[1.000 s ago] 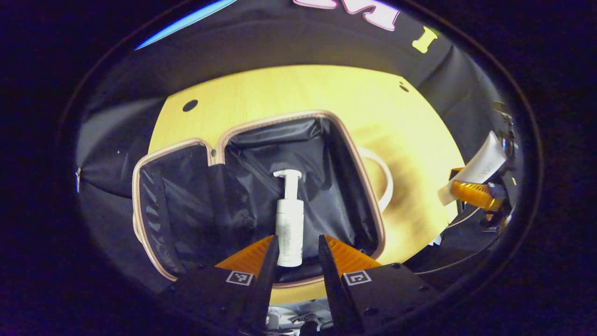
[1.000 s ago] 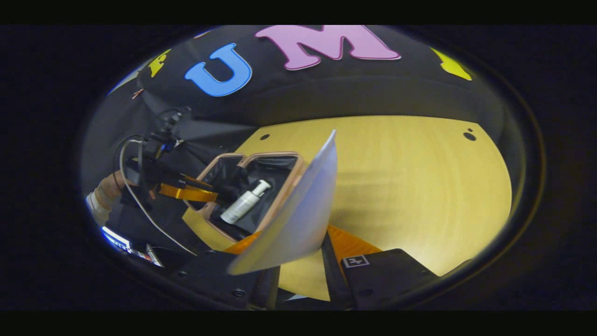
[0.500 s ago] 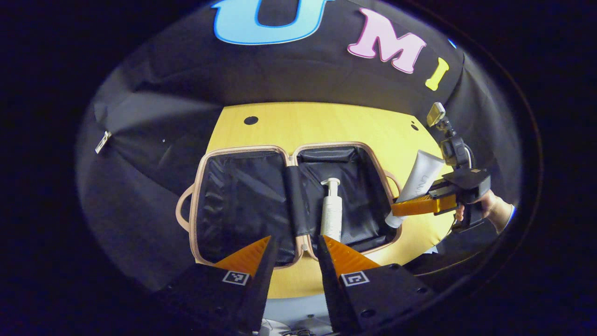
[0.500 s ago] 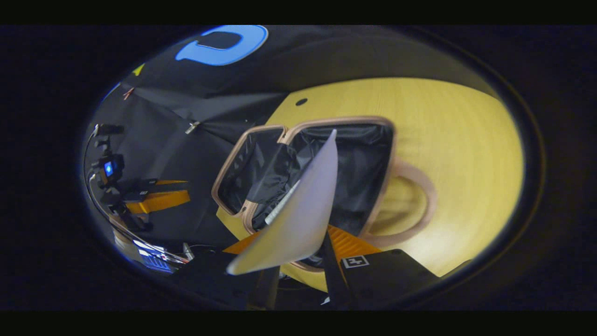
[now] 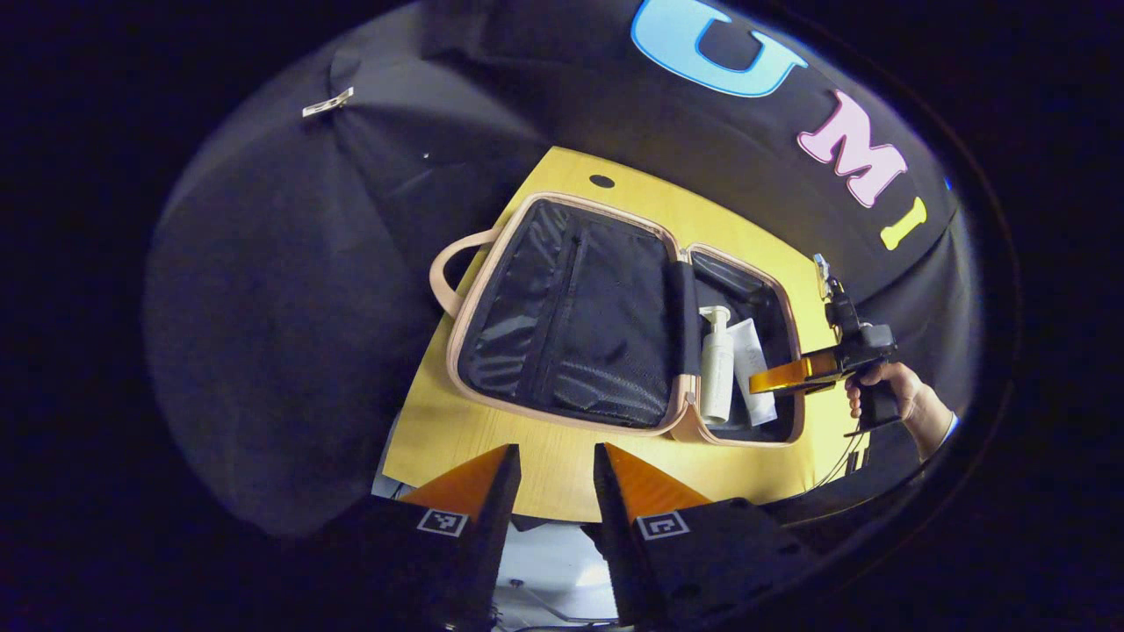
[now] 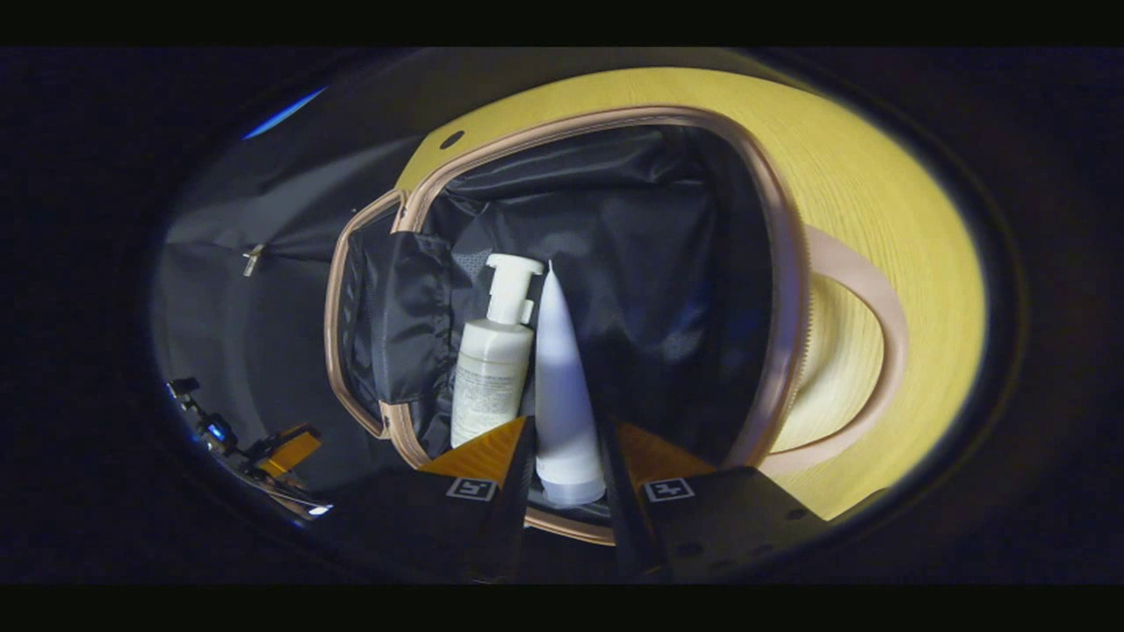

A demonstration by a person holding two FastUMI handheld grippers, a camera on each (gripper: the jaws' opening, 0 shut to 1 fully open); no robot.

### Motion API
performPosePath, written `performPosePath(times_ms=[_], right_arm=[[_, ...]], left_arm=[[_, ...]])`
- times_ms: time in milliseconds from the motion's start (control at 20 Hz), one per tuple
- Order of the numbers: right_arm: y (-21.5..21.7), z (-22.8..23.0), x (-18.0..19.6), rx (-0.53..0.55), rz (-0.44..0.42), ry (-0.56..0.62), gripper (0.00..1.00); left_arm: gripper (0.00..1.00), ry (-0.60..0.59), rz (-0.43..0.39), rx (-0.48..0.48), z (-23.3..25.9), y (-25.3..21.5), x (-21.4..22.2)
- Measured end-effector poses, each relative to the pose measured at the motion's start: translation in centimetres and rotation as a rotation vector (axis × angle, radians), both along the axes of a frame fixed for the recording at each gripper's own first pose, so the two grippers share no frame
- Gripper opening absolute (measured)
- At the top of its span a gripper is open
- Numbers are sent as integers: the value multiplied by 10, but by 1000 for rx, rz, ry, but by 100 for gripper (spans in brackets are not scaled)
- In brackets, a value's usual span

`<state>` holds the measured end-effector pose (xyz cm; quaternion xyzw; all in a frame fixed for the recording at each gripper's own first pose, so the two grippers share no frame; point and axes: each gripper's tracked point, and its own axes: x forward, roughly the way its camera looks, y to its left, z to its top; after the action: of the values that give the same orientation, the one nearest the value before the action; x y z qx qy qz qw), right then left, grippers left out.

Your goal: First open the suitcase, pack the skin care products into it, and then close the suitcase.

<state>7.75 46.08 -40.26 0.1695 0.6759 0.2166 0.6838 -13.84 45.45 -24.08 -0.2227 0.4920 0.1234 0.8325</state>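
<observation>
My right gripper (image 6: 566,456) holds the white tube (image 6: 562,395), which stands between my two fingers at the bottom centre of the right gripper view; both fingers appear to bear on its cap end. The tube points into the right-hand compartment of the open suitcase (image 5: 492,263) and lies just beside the pump bottle (image 6: 492,369), which rests in that compartment. My left gripper (image 5: 553,465) stands open and empty at the bottom centre of the left gripper view, over the near table (image 5: 544,456) edge, well apart from the case.

Hazards, as I judge them:
- Release while the tube is not fully laid down: it may roll against the pump bottle or tip toward the centre divider.
- Contact with the bottle's pump head: the tube's tip sits close beside it, so a sideways slip could push the bottle.
- A tube left propped on the rim would obstruct closing.

View differences: the left gripper view shows the whole case, both compartments, the mesh-lined left half, the handle at upper left, and the hand (image 5: 896,395) gripping my right tool at the right edge. The right gripper view shows the tube-to-bottle clearance and the other handle at right.
</observation>
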Motion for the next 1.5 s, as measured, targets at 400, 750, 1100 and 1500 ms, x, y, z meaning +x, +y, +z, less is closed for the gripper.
performPosePath(times_ms=[400, 750, 1100, 1500], right_arm=[[1, 42, -14, 42, -3, -49, 62], [-14, 125, -14, 231, 63, -338, 90], [-19, 162, -18, 320, -27, -390, 92], [-61, 150, -26, 281, -111, -373, 92]], left_arm=[[65, -15, 52, 34, -19, 42, 31], [62, -148, 141, 37, -15, 104, 104], [78, 94, 194, 114, -85, 178, 138], [97, 38, 209, 87, -81, 194, 155]])
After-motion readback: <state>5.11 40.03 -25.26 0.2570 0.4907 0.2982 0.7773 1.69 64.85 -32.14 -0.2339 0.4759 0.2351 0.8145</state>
